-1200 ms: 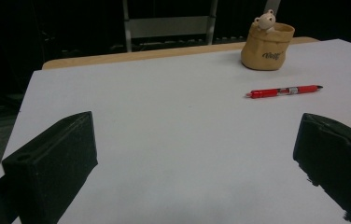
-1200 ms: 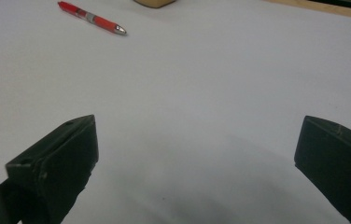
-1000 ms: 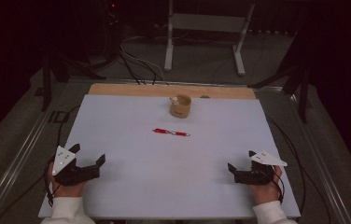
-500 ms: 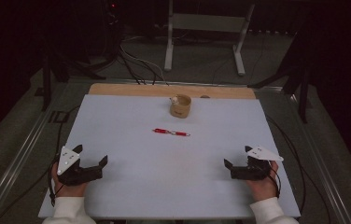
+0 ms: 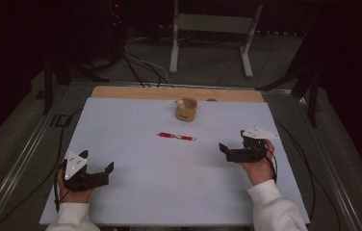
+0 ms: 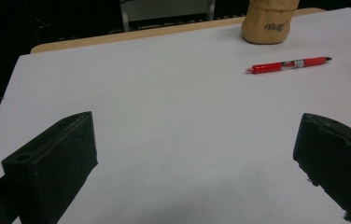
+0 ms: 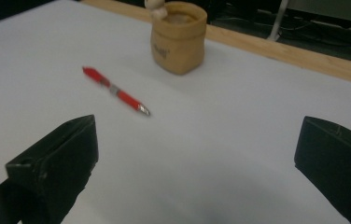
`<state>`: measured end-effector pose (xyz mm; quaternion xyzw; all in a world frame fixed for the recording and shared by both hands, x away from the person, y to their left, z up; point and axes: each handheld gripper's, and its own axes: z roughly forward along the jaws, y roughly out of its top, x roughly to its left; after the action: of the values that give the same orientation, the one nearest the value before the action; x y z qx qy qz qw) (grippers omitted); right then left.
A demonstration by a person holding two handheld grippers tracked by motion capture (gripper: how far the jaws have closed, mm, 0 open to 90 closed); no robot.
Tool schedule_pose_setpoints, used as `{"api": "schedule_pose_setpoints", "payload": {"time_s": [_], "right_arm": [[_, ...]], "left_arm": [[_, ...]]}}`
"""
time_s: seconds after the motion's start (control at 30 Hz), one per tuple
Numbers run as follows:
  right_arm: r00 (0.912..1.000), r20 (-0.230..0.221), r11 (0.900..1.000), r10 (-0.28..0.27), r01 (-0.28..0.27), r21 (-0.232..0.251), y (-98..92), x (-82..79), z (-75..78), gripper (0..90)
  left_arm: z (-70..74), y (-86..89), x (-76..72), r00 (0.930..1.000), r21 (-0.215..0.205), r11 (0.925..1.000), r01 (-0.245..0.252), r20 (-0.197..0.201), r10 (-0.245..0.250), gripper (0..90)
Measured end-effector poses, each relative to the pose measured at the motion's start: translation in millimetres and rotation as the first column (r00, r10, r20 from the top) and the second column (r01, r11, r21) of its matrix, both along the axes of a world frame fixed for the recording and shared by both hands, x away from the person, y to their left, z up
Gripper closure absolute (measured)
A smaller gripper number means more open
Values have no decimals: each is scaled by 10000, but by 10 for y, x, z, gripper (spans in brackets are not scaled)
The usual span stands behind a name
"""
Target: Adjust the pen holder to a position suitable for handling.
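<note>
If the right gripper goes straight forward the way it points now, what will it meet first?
Probably the red pen. The right gripper is open and points across the table toward it. The tan pouch stands farther back. Depth is hard to judge.

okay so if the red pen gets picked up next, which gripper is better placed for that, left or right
Right, probably. The right gripper sits open just beyond the red pen tip, on the pen's side of the white table. The left gripper is also open but sits near the table's front edge, clearly farther away.
</note>
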<state>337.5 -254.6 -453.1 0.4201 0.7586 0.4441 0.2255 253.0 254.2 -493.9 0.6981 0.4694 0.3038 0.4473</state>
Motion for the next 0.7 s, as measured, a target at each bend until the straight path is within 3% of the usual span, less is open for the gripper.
{"api": "schedule_pose_setpoints", "payload": {"time_s": [0.2, 0.37, 0.7], "right_arm": [[10000, -42, 9996, 31, -30, 294, 106, 235, 68, 0], [10000, -45, 9997, 41, -40, 241, 213, 417, 102, 0], [9988, -383, 9969, -318, 344, 710, 429, 863, 15, 0]], "left_arm": [[-15, 6, 11, 9999, -39, 10000, -64, -109, 63, 1], [-20, 4, 14, 9999, -17, 10000, -52, -117, 52, 2], [-13, -20, 7, 10000, -10, 10000, -35, 56, 35, 1]]}}
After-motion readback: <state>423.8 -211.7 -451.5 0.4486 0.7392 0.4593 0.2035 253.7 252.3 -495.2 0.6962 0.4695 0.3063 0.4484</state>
